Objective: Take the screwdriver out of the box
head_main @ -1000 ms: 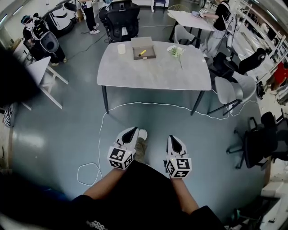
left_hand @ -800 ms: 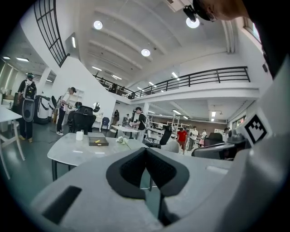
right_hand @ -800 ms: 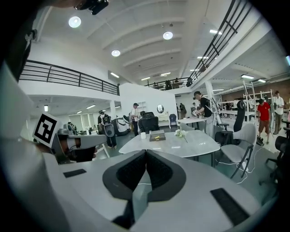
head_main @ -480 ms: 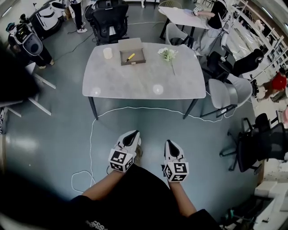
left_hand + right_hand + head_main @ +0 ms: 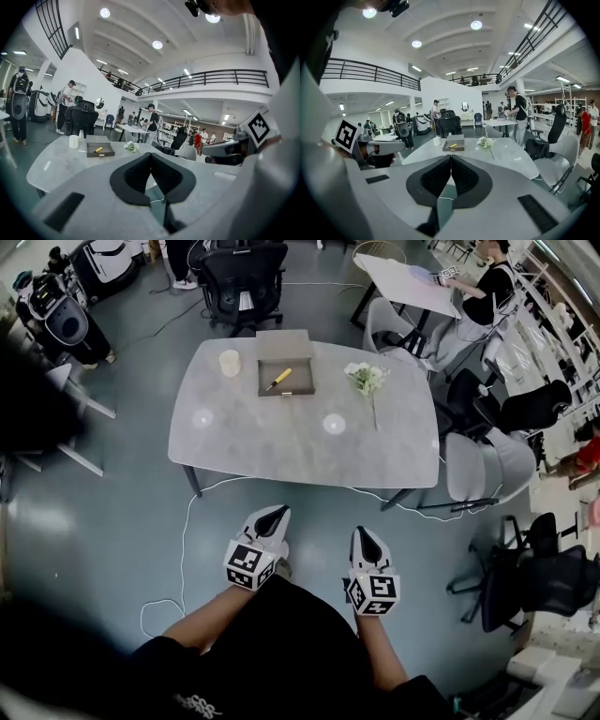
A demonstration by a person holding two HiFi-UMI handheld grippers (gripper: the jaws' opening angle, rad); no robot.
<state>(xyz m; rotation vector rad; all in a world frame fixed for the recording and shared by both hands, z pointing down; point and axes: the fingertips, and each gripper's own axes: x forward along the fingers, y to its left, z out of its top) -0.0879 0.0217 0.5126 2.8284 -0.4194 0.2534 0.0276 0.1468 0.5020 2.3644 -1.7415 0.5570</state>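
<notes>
A yellow screwdriver lies in an open grey box at the far side of a grey table. Both grippers hang over the floor short of the table's near edge, well away from the box. My left gripper is shut with nothing in it, and so is my right gripper. In the left gripper view the shut gripper points toward the box and screwdriver. In the right gripper view the gripper faces the box with the screwdriver.
A white cup stands left of the box and a sprig of white flowers lies to its right. A black office chair sits behind the table, grey chairs to the right. A white cable trails across the floor.
The table has come nearer and grown larger in the head view as the person walked toward it. Both grippers travelled along, still shut and empty.
</notes>
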